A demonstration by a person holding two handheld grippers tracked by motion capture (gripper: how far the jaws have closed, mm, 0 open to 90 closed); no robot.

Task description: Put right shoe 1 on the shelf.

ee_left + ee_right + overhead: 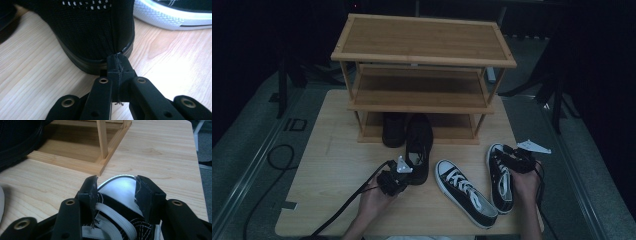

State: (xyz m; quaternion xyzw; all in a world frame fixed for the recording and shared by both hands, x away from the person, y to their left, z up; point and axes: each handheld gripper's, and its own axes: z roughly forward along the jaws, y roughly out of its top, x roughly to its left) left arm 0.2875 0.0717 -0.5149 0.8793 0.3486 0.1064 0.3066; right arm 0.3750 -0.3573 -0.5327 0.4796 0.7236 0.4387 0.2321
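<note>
A black knit shoe point(419, 145) lies with its toe under the wooden shoe rack point(422, 40) and its heel toward me. My left gripper point(410, 175) is at that heel. In the left gripper view its jaws point(117, 62) are pressed together on the heel fabric of the black shoe point(95, 32). Two black-and-white sneakers lie on the table, one in the middle point(464, 192) and one to the right point(500, 177). My right gripper point(507, 152) sits over the right sneaker's toe. In the right gripper view the jaws point(116, 187) clamp either side of its white toe cap point(120, 191).
A second black shoe point(393, 129) stands on the rack's bottom shelf. The rack's lower frame and post point(103, 140) are just beyond the right sneaker. The table edge point(532, 200) runs close to my right hand. Cables trail off the table's front left point(337, 215).
</note>
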